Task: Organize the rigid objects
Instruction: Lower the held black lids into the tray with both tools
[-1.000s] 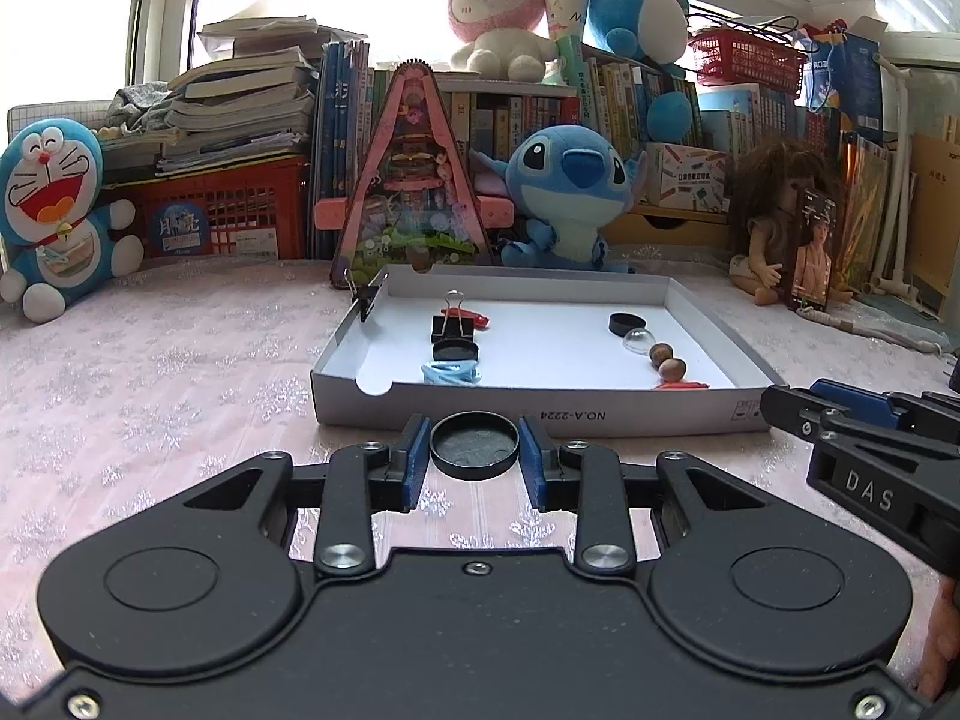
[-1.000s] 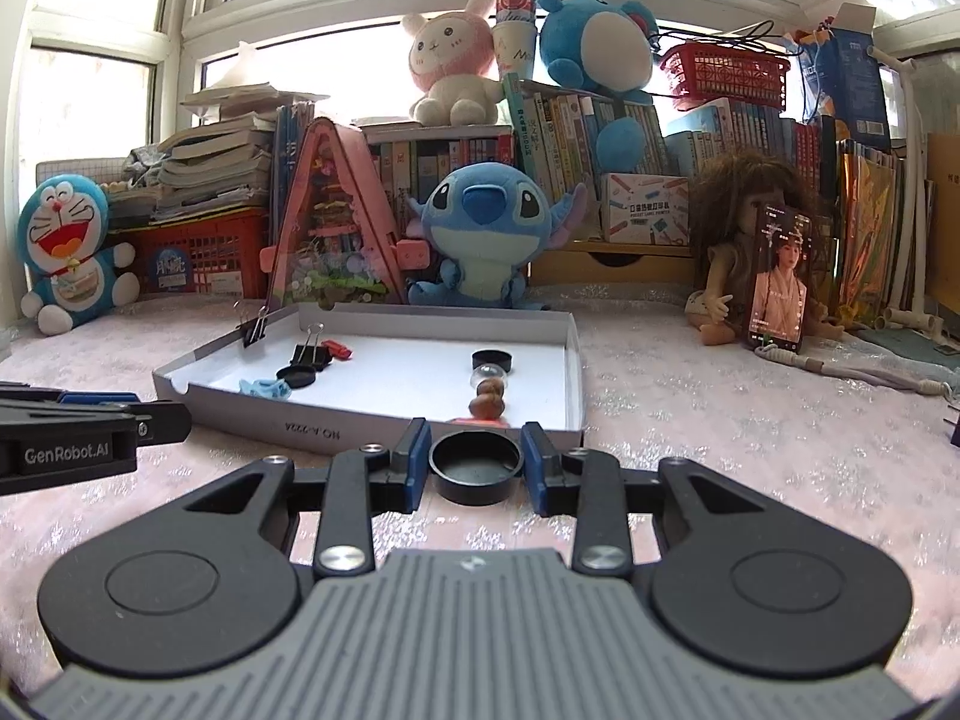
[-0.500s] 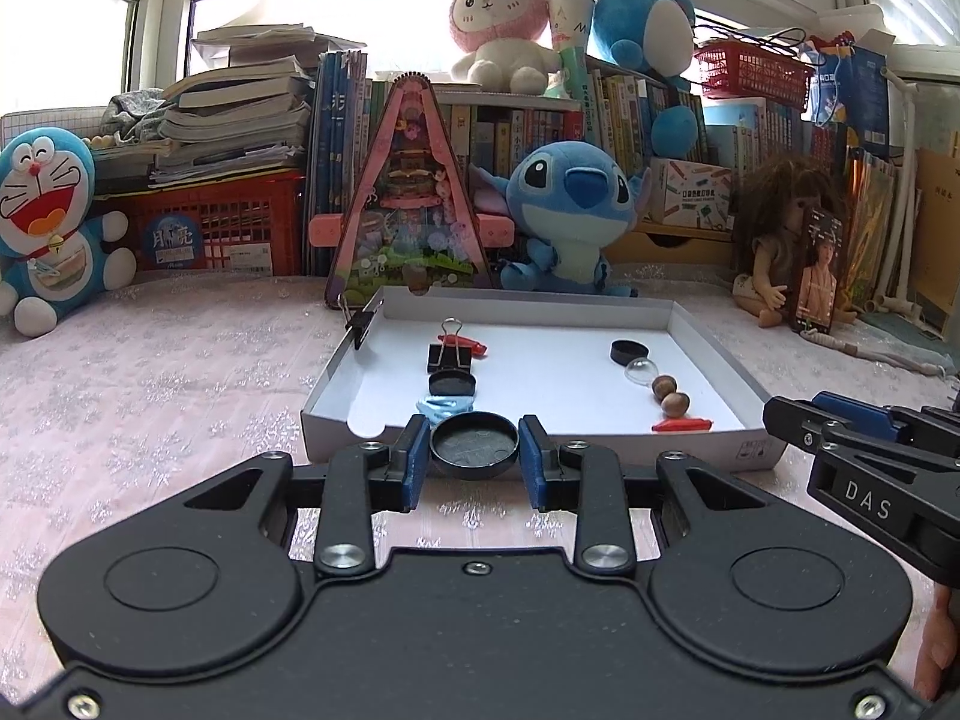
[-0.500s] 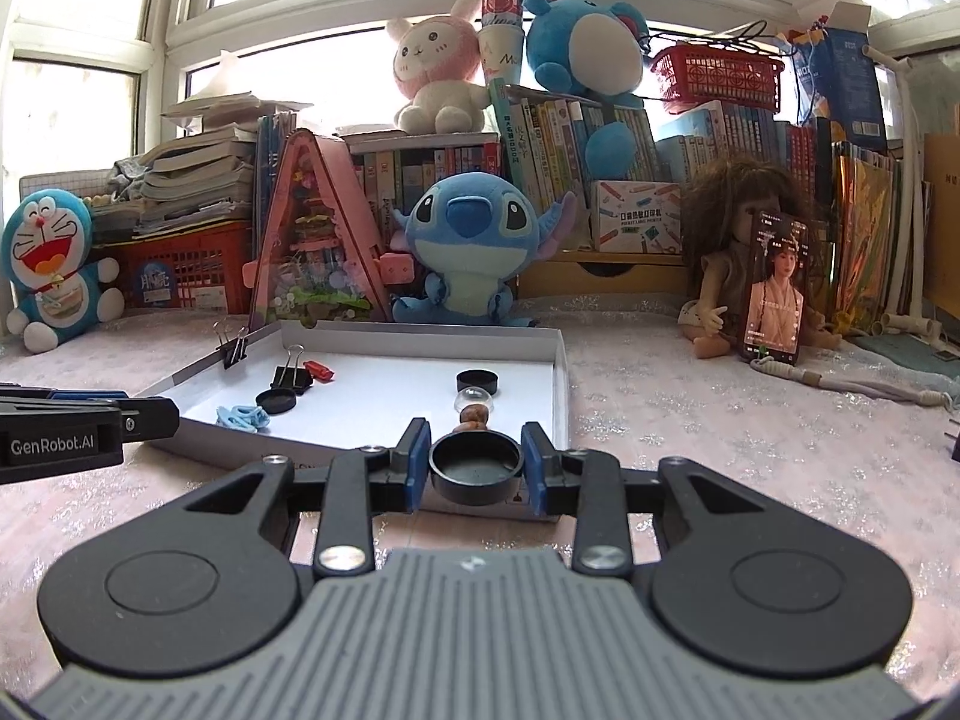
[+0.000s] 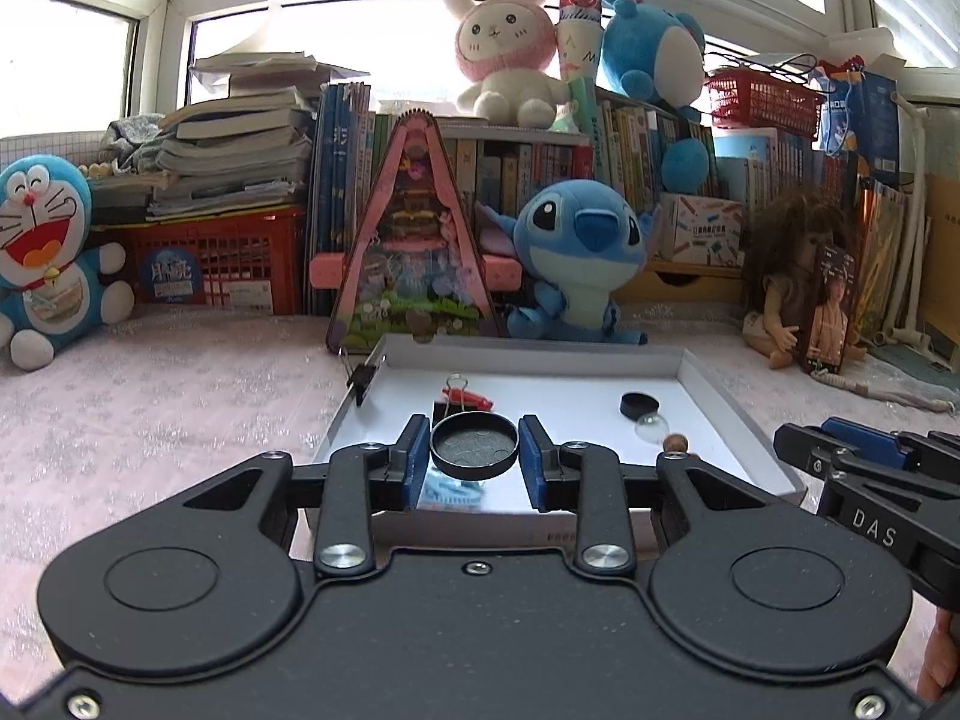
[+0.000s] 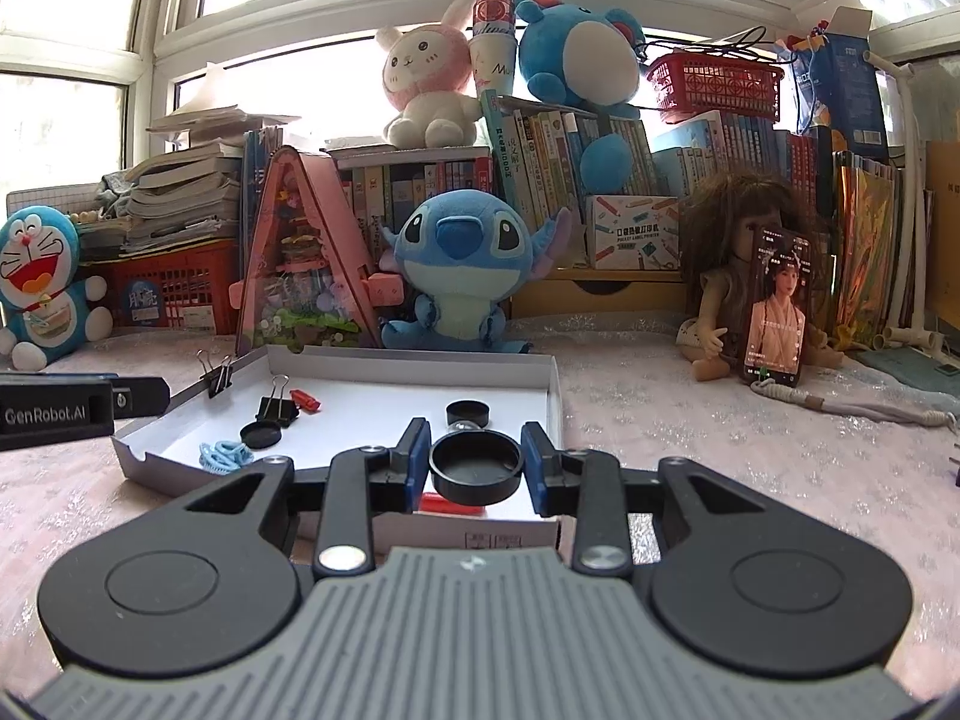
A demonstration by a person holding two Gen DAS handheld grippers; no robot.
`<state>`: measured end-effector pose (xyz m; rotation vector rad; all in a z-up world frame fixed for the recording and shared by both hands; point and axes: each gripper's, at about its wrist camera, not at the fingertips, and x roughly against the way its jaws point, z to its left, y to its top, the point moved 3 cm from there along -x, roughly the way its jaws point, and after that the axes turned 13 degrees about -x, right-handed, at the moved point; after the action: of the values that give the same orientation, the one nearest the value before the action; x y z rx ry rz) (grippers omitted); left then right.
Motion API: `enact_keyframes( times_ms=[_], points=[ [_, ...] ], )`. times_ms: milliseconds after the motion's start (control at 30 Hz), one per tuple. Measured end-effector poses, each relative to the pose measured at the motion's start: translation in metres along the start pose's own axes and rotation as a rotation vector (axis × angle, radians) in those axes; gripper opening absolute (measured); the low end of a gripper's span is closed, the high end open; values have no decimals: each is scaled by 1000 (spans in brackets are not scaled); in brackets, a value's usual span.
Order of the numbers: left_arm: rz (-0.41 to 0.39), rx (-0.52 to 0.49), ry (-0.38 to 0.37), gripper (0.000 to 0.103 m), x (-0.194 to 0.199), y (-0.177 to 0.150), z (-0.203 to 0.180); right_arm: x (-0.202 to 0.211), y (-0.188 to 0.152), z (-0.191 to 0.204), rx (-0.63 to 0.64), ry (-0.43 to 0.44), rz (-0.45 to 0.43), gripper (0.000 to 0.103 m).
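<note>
Left wrist view: left gripper (image 5: 474, 450), centre of frame, clenched on a shallow black round lid (image 5: 474, 446), blue pads touching its rim on both sides; lid held over the near part of a white cardboard box-lid tray (image 5: 735, 408). Tray contents, same view: black binder clip (image 5: 451, 402) with a small red piece behind it, light-blue hair tie (image 5: 451, 491) partly hidden below the lid, black cap (image 5: 641, 405) at right, clear marble (image 5: 651, 426) and brown bead (image 5: 676, 441) just beside it; second binder clip (image 5: 362, 381) clamped on the tray's left wall. Right wrist view: right gripper (image 6: 475, 468), centre of frame, grasping a deeper black round cap (image 6: 475, 469), open side up, above the tray's near right corner; red item (image 6: 447, 504) partly visible beneath. Step in hand, by judgement: both caps carried over the tray, not yet set down. Next move likely calls for lowering each onto bare white floor, avoiding the hair tie and red item, then parting the jaws.
</note>
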<state>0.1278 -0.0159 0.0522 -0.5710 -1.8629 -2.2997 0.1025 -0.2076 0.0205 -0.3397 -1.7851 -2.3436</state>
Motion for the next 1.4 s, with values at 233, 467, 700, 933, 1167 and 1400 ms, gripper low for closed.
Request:
enact_keyframes(
  times_ms=[233,467,700,933,1167,1400],
  points=[
    [-4,-7,-14,30,-9,9,-2,-7,5,0,6,-7,-2,38],
    [14,-9,-29,30,-21,15,-8,-16,8,2,3,-8,7,38],
    [21,-10,-43,30,-34,20,-11,-27,9,4,16,-11,16,38],
    [42,-6,-54,30,-53,23,-11,-40,10,2,20,-21,29,38],
    [55,13,-65,30,-70,23,-8,-55,9,-1,16,-31,51,38],
    [58,-4,-63,30,-94,30,-5,-70,11,-2,18,-34,66,38]
  ],
)
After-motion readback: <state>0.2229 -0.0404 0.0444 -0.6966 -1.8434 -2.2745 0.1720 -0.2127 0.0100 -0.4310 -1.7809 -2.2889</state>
